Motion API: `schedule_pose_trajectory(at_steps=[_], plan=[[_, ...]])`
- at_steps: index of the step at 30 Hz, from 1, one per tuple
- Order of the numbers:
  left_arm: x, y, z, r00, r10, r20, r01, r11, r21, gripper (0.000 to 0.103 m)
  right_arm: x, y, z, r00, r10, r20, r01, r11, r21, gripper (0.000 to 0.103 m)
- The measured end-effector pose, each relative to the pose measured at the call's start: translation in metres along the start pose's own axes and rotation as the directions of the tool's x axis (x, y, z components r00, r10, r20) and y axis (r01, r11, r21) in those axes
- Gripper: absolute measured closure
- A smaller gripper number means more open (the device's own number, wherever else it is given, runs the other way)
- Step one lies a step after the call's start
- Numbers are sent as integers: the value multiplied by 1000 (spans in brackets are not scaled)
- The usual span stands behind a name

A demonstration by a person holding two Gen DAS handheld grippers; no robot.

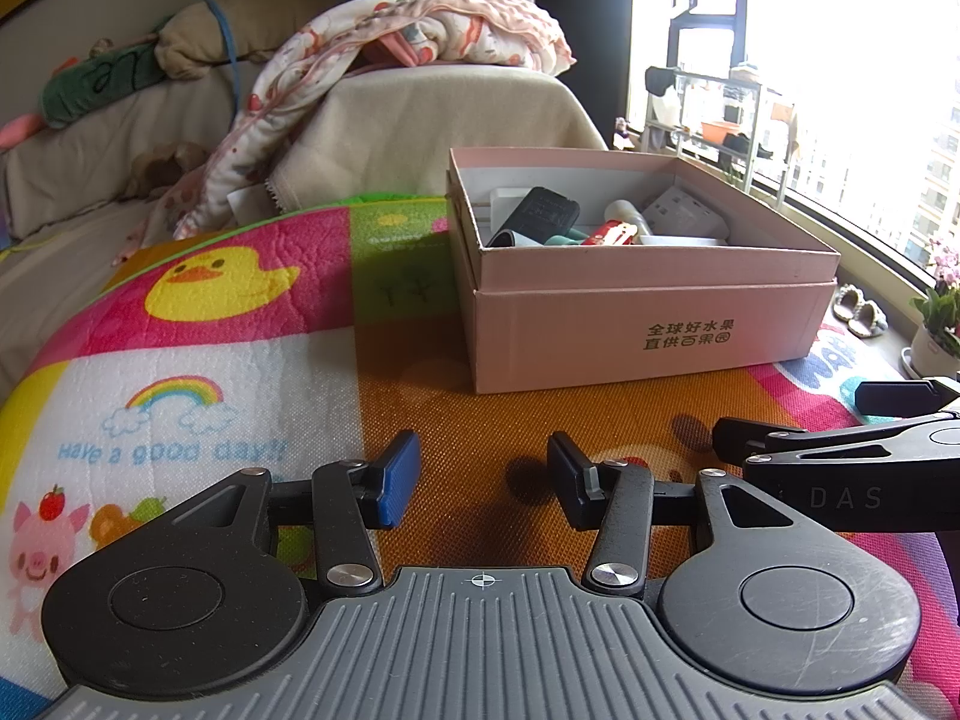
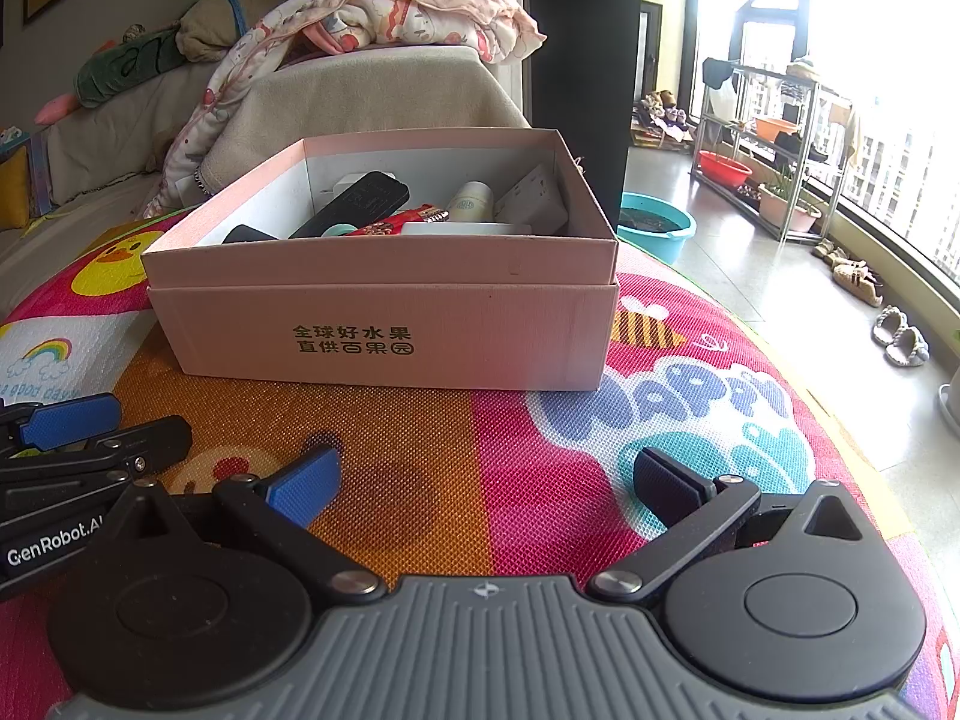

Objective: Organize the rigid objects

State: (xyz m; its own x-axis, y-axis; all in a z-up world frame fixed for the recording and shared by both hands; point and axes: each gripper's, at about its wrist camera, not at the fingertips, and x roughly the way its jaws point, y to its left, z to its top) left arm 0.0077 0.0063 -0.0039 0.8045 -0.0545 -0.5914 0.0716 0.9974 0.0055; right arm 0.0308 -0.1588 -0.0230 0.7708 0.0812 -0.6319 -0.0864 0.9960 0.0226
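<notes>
A pink cardboard box [image 1: 648, 330] [image 2: 384, 330] stands on the colourful play mat [image 1: 198, 324] [image 2: 528, 468]. It holds several rigid items: a black adapter [image 1: 543, 210] [image 2: 360, 201], a white power strip [image 1: 684, 213] [image 2: 534, 195], a white tube [image 2: 471, 201] and a red packet [image 1: 612, 234] [image 2: 396, 222]. My left gripper [image 1: 483, 474] is open and empty, low over the mat in front of the box; it also shows at the left of the right wrist view [image 2: 90, 426]. My right gripper [image 2: 486, 486] is open and empty, beside the left one; its fingers [image 1: 798, 438] show in the left wrist view.
A beige sofa [image 1: 420, 120] with a pink blanket [image 1: 420, 30] and a pillow is behind the box. On the right are a tiled floor, a teal basin [image 2: 654, 225], a metal rack [image 2: 774, 150], slippers [image 2: 900, 342] and a potted plant [image 1: 939, 324] by the window.
</notes>
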Motion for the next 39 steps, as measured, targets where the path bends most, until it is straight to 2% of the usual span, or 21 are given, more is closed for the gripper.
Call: schedule_pose_trajectory(at_steps=[39], plan=[[0, 0, 0, 1000, -3, -1, 3, 1000, -5, 51, 1, 0, 0, 1000, 0, 0, 0, 1000, 0, 0]])
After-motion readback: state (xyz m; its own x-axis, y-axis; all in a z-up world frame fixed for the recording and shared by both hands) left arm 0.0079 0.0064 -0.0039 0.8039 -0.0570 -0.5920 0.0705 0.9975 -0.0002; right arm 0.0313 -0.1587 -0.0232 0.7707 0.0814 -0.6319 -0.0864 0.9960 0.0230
